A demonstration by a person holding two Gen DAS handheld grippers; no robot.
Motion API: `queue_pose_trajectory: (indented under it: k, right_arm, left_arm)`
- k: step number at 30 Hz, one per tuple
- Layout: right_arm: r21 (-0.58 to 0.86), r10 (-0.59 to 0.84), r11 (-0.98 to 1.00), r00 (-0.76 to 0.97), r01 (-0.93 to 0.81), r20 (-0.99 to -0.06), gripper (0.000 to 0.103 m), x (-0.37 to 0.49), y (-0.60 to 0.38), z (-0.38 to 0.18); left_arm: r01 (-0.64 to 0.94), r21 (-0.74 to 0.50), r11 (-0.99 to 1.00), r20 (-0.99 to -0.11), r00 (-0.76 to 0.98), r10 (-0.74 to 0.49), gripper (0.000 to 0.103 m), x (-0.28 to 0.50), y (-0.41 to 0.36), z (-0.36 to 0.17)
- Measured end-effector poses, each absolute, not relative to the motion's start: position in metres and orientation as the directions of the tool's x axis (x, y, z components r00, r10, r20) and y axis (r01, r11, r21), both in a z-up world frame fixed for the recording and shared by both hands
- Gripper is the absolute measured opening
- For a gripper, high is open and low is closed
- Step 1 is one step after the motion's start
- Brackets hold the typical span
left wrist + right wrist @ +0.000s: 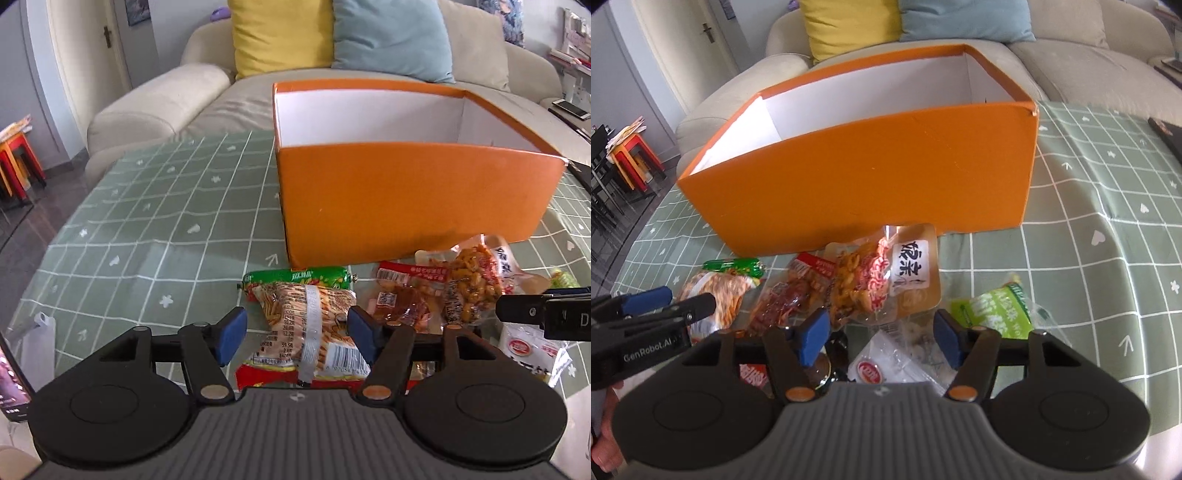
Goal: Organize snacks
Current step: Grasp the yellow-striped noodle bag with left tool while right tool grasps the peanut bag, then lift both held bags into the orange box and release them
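Observation:
An empty orange box (417, 199) with a white inside stands on the green checked tablecloth (147, 229). Several snack packets lie in a heap in front of it. My left gripper (298, 338) is open around a packet of noodle sticks (310, 325); its left pad stands clear of the packet. A green sausage pack (295, 277) lies just behind. My right gripper (880, 339) is open over a clear white packet with a red logo (886, 365). A brown labelled packet (916, 273) and a green packet (997, 306) lie ahead of it, near the orange box (868, 177).
A beige sofa (155, 96) with a yellow cushion (280, 33) and a blue cushion (388, 37) stands behind the table. Red and yellow stools (18, 162) are at the far left. A dark flat object (1169, 136) lies at the table's right edge.

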State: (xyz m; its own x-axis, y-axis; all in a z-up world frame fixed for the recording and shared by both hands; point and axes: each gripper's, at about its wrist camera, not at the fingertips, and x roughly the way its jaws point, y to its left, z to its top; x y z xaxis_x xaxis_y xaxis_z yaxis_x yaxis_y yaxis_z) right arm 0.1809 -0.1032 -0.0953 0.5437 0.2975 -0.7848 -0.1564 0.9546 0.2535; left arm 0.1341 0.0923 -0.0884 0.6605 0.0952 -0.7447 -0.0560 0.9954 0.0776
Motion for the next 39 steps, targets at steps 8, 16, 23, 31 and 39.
queue_pose_trajectory:
  k: [8, 16, 23, 31, 39]
  right_arm:
    - [0.260, 0.290, 0.956, 0.552, -0.134, -0.782, 0.062, 0.200, -0.097, -0.103]
    - [0.246, 0.296, 0.955, 0.591, -0.165, -0.750, 0.028, 0.190, -0.090, -0.085]
    - [0.319, 0.384, 0.923, 0.589, -0.217, -0.711, 0.028, 0.184, -0.076, -0.073]
    - [0.309, 0.381, 0.924, 0.570, -0.224, -0.728, 0.033, 0.189, -0.060, -0.082]
    - [0.301, 0.347, 0.937, 0.539, -0.175, -0.767, 0.032, 0.206, -0.053, -0.100]
  left_arm:
    - [-0.057, 0.005, 0.998, -0.761, 0.647, 0.041, 0.069, 0.142, 0.098, -0.097]
    - [-0.065, -0.031, 0.997, -0.762, 0.647, 0.018, 0.056, 0.138, 0.100, -0.096]
    - [-0.045, -0.035, 0.998, -0.765, 0.644, 0.003, 0.053, 0.136, 0.095, -0.096]
    - [-0.058, -0.070, 0.996, -0.766, 0.643, -0.017, 0.053, 0.135, 0.099, -0.096]
    - [-0.070, -0.114, 0.991, -0.765, 0.643, -0.043, 0.053, 0.135, 0.105, -0.097]
